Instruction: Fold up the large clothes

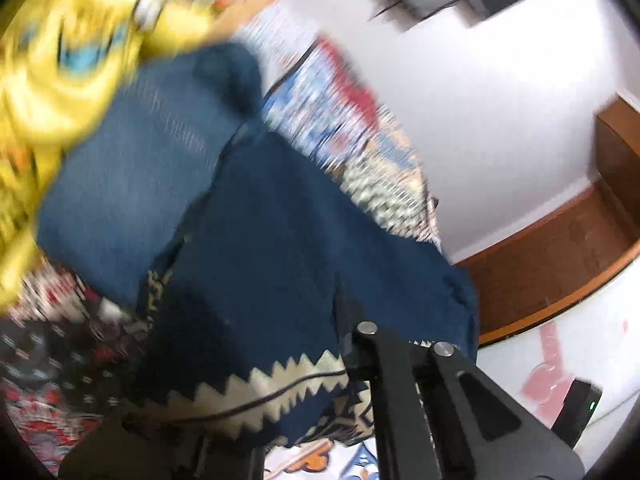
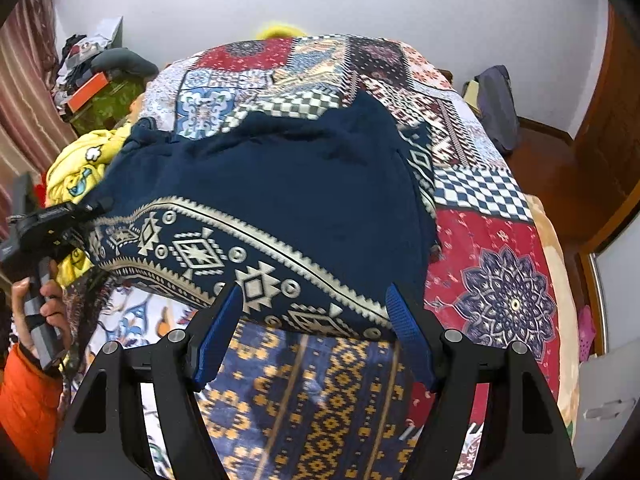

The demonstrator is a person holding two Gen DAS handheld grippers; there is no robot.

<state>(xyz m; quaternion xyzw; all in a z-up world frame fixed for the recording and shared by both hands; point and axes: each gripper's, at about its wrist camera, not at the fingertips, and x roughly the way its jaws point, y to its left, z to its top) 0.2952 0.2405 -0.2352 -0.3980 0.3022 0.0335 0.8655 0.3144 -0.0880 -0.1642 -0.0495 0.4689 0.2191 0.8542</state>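
Note:
A large navy garment (image 2: pixel 296 184) with a cream patterned border lies partly folded on the patchwork bedspread (image 2: pixel 496 264). My right gripper (image 2: pixel 316 308) is open, its blue pads (image 2: pixel 218 336) on either side of the border's near edge, holding nothing. My left gripper (image 2: pixel 94 206) shows at the left of the right wrist view, shut on the garment's left edge. In the blurred left wrist view the garment (image 1: pixel 264 240) fills the middle and drapes over the fingers, so the fingertips are hidden.
A yellow cartoon-print cloth (image 2: pixel 80 168) is bunched at the bed's left side and shows in the left wrist view (image 1: pixel 60 80). A cluttered side table (image 2: pixel 96 92) stands back left. A wooden door (image 2: pixel 612 128) and floor lie right of the bed.

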